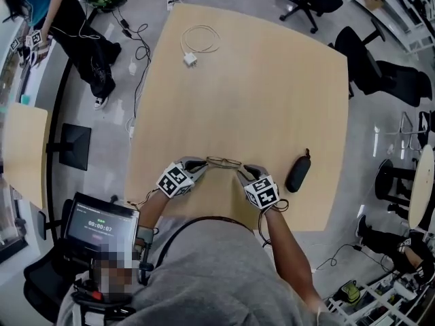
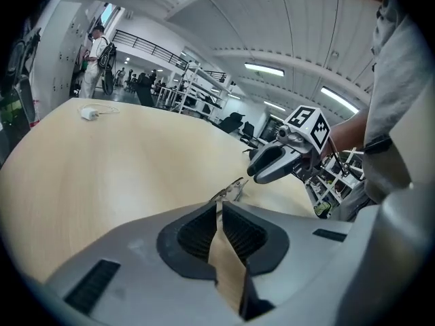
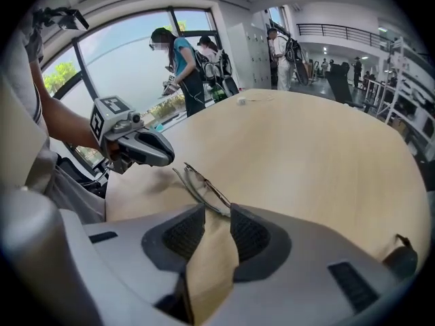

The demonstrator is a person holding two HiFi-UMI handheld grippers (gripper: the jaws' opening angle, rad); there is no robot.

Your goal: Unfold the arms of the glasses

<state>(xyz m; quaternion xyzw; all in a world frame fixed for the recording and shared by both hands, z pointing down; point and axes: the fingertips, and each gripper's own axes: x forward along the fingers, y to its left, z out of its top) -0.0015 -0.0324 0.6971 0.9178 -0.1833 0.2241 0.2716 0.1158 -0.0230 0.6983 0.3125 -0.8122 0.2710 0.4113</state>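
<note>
- Head view is showing both grippers meeting over the near part of a pale wooden table, with the glasses stretching between their tips.
- The left gripper is reaching in from the left and the right gripper from the right, each at one end of the glasses.
- In the left gripper view, the left gripper is clenching its jaws down to a thin slit and pinching one end of the glasses, which are sticking out just past the tips.
- The right gripper is showing there just beyond the glasses, pointing back toward them.
- In the right gripper view, the right gripper is keeping its jaws apart; the glasses are running in at the tips and passing close by the right-hand jaw, but the pads are not pressing on them, so this grip is released.
- The left gripper is appearing at the far end of the glasses in that view.
- The glasses are sitting low over the table; whether they are touching it, and how far the arms are folded, I cannot tell.
- A dark case is lying on the table to the right of the right gripper, apart from it.
- A white charger with its coiled cable is lying at the far end of the table.
</note>
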